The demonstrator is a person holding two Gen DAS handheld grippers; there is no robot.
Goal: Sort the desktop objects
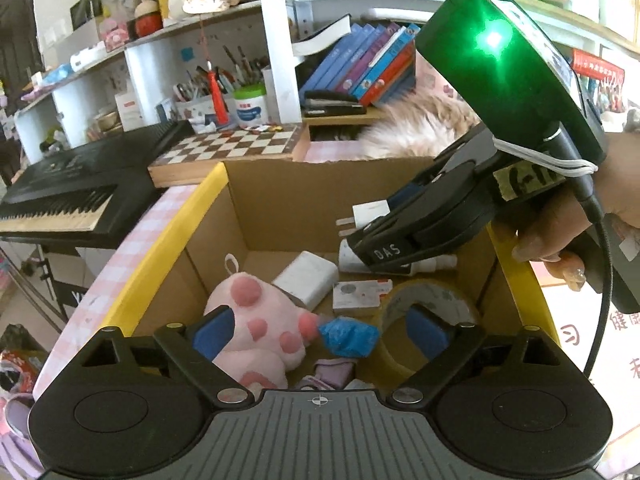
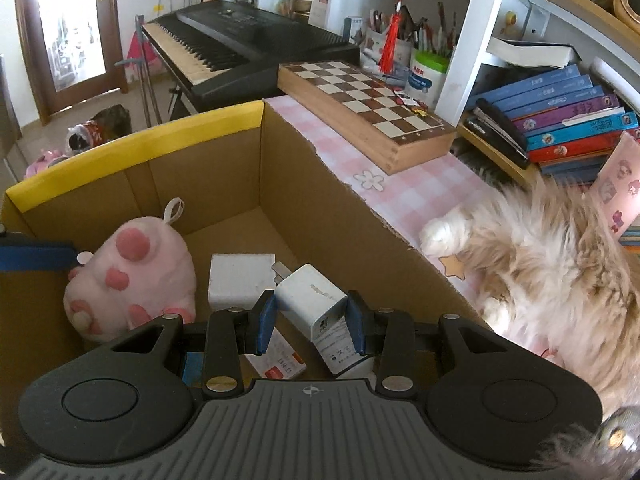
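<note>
Overhead, right tool (image 2: 312, 316) around white charger (image 2: 310, 294), above cardboard box (image 2: 224, 168)

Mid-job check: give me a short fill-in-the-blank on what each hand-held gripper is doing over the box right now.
1. The right hand-held gripper holds a white ____ over the cardboard box.
2. The left hand-held gripper is open and holds ____.
3. The pink plush toy lies ____ the box.
4. The animal lying on the checked cloth beside the box is a ____.

Missing words: charger; nothing; inside; cat
</note>
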